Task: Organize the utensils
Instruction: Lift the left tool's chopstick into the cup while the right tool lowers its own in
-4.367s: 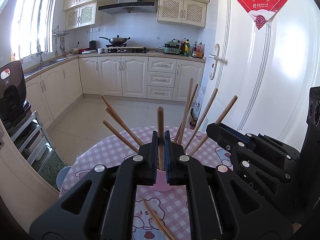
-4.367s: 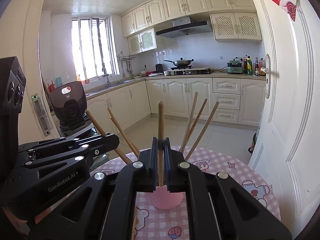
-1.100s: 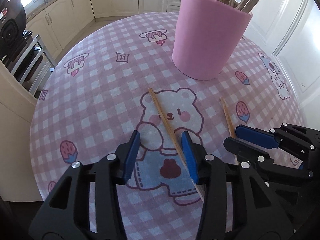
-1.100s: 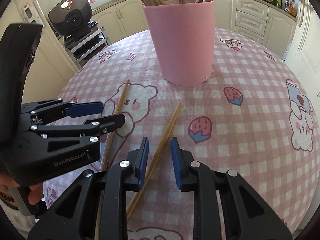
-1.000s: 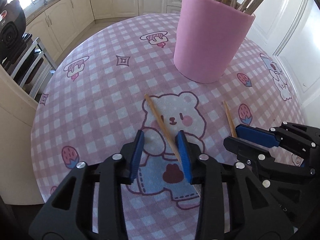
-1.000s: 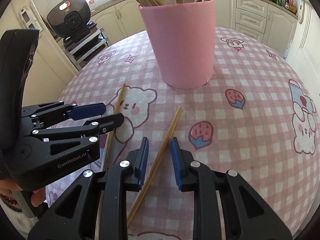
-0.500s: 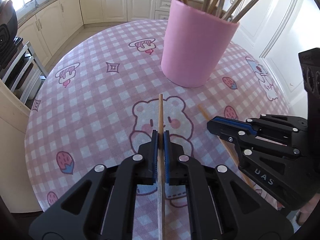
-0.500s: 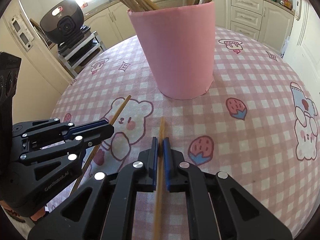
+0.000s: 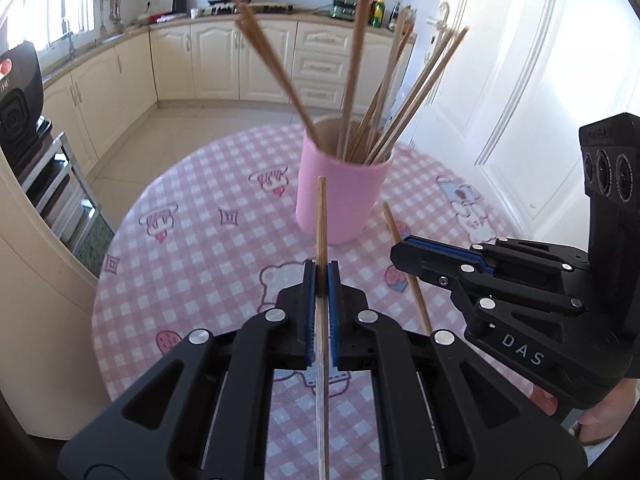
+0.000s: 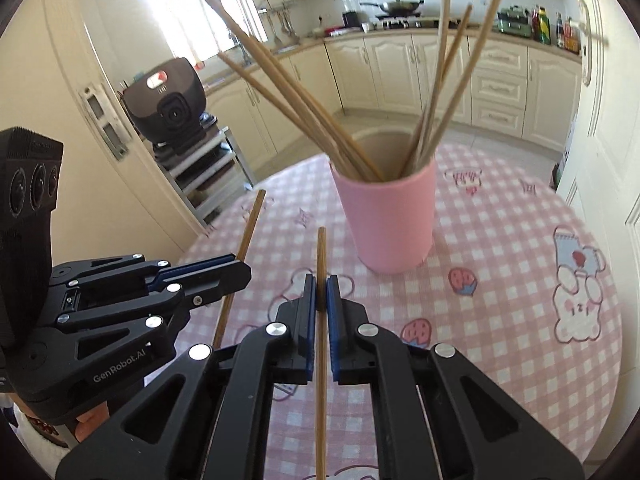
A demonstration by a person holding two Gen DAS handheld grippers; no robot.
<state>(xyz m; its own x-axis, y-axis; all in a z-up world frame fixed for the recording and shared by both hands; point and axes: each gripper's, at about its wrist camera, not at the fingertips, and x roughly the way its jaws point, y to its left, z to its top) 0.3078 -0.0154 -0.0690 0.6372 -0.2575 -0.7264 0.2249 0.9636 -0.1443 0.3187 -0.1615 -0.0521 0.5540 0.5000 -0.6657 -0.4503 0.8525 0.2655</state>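
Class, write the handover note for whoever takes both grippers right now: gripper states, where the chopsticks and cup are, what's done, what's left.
Left gripper: shut on a chopstick, lifted clear of the table.
Right gripper: shut on a second chopstick, also lifted.
Pink cup: upright on the table, already holding several chopsticks.
Done: both loose chopsticks picked up.
Left: drop both into the cup.

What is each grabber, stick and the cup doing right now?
Left gripper: shut on one wooden chopstick, lifted off the table.
Right gripper: shut on another wooden chopstick, also lifted.
Tall pink cup: upright on the pink checked tablecloth, holding several chopsticks.
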